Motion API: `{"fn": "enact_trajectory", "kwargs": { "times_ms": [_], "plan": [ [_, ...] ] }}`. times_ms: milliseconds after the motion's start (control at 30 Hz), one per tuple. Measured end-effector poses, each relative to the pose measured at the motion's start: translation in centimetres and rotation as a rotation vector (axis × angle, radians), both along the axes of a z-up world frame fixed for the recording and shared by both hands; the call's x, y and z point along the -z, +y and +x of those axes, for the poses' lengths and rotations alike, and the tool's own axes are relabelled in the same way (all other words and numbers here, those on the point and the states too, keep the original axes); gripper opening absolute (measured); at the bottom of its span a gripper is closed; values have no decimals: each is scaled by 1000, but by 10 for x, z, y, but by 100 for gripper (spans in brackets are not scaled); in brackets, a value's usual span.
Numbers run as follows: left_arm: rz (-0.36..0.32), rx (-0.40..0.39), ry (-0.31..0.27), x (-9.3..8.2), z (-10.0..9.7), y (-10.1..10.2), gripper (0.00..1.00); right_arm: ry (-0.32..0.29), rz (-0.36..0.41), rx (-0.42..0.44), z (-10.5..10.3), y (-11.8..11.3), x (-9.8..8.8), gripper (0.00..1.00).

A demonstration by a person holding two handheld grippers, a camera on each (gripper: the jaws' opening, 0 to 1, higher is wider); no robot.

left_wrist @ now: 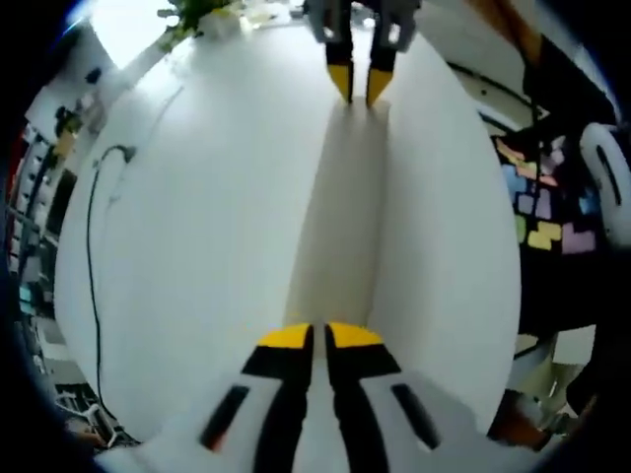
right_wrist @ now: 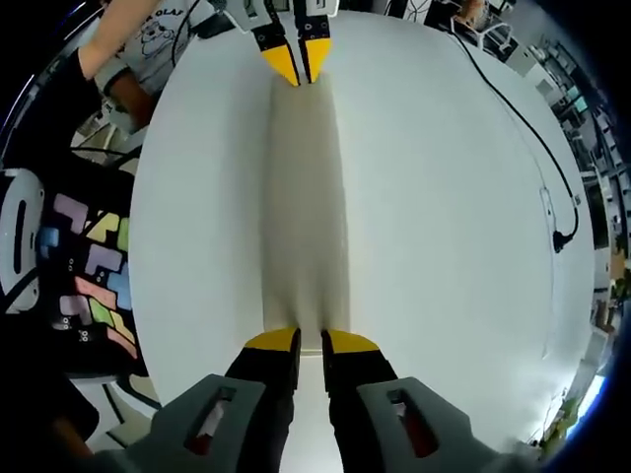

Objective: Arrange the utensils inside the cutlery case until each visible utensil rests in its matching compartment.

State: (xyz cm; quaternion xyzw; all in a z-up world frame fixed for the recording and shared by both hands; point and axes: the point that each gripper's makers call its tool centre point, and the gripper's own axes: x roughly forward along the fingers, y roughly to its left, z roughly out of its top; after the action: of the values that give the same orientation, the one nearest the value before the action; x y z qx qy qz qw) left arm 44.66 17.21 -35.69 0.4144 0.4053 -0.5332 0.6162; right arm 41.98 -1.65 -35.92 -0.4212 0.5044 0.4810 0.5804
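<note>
A white table (left_wrist: 197, 246) takes up most of both views. Along its middle a long, pale, folded case (left_wrist: 340, 227) is laid, running from the bottom centre to the top centre of each frame. It appears to be the cutlery case, closed; no utensils can be made out, so the sorting is judged not yet begun.

In the left gripper view the left gripper (left_wrist: 317, 340) is seen at bottom centre, its jaws nearly together on the near end of the case, and the right gripper (left_wrist: 359, 87) is seen at top centre on the far end. In the right gripper view the right gripper (right_wrist: 310, 343) is pinched likewise on its end. The case seems to be held at both ends so that it can be unrolled or straightened.

A black cable (right_wrist: 523, 128) is draped across the upper right of the right gripper view.
</note>
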Motion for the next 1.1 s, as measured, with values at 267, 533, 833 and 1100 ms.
{"fn": "enact_trajectory", "kwargs": {
  "times_ms": [267,533,833,1100],
  "plan": [
    [42,7,11,0,2,-7,3,-1,-40,0,-2,-4,0,9],
    [100,59,-50,-1,1,-9,2,2,28,-36,-1,-7,-2,8],
    [126,1,29,-7,-5,1,23,-24,-47,-117,4,-14,-8,28],
    [103,110,41,2,-26,-8,53,-1,104,-87,-1,2,-2,50]
  ]
}}
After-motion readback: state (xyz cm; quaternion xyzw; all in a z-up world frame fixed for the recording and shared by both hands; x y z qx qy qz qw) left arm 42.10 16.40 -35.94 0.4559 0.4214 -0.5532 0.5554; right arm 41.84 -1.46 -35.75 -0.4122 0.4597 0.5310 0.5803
